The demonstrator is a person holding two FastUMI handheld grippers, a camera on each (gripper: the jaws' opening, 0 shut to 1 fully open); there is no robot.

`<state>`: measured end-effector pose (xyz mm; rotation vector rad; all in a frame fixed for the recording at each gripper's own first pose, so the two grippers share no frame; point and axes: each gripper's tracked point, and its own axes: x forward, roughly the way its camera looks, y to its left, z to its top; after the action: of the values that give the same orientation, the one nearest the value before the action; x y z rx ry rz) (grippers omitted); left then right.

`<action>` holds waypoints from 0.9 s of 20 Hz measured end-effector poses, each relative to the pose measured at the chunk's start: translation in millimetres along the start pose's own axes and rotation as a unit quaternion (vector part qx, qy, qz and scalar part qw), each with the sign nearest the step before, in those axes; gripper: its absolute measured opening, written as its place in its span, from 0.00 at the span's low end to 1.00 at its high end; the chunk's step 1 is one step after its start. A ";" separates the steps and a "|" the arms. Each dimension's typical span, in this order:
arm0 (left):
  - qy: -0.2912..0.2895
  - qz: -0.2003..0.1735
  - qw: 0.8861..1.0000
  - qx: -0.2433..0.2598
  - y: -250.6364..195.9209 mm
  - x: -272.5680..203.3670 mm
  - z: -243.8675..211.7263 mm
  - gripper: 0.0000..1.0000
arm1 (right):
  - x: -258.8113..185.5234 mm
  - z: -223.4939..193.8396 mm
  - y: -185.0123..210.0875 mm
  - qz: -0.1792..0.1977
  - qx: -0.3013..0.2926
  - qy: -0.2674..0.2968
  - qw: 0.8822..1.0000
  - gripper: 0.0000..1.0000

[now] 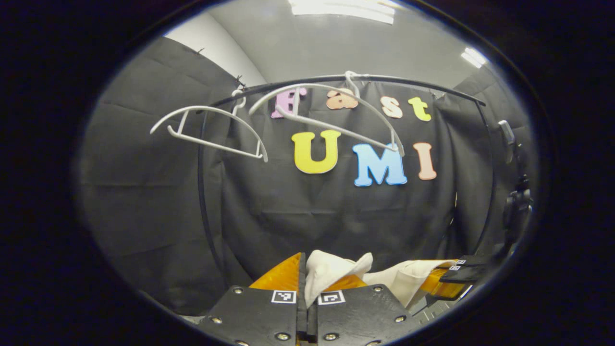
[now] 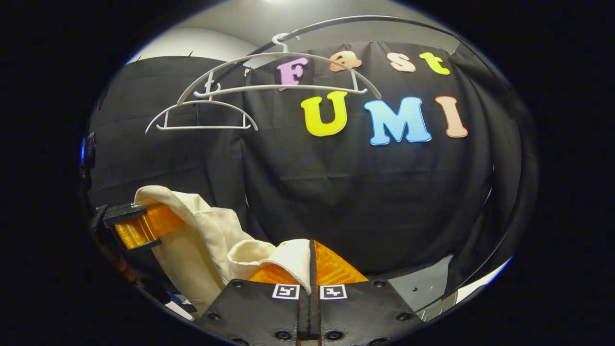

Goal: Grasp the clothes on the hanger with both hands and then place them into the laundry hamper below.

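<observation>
Both white hangers (image 1: 211,132) hang bare on the black rail (image 1: 346,79), so the garment (image 1: 331,274) is off them and the work stands at the carry-and-lower step. In the left gripper view, the left hand-held gripper (image 1: 306,283) has its fingers together, and a fold of the cream cloth comes up out of the seam between them; it looks clamped on the garment. The cloth runs on to the right toward the other gripper, seen at the edge of that view.

In the right gripper view, the right hand-held gripper (image 2: 311,269) is likewise pressed together with a hem of the garment (image 2: 206,240) caught in the seam. From there the cloth sags left and drapes up over the far gripper, so the piece hangs slack between the two, below the hangers (image 2: 278,77) and in front of the booth wall.

The hamper is somewhere below, out of these pictures. The next move, as I judge it, calls for bringing both grippers down together, keeping the cloth gathered so no loose tail catches the hamper rim, and only parting the fingers once the bulk of the garment is inside. Letting go on one side early would let the cloth swing and hang over the edge.
</observation>
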<state>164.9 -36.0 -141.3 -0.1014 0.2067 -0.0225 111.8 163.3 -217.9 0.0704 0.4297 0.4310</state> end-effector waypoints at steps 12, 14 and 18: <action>0.126 0.026 0.992 0.018 32.8 -7.2 -155.3 0.02 | 9.9 -109.8 -20.2 -0.032 -0.016 0.090 0.995 0.02; 0.154 0.028 0.988 0.020 32.1 -10.7 -179.6 0.02 | 10.0 -126.1 -24.0 -0.036 -0.024 0.110 0.993 0.02; 0.196 0.026 0.980 0.028 30.6 -13.5 -214.9 0.02 | 8.8 -162.7 -32.5 -0.038 -0.036 0.156 0.986 0.06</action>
<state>107.7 -26.2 -351.0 -0.0347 0.6018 0.0037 63.7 133.7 -374.2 -0.0846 0.7216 0.3818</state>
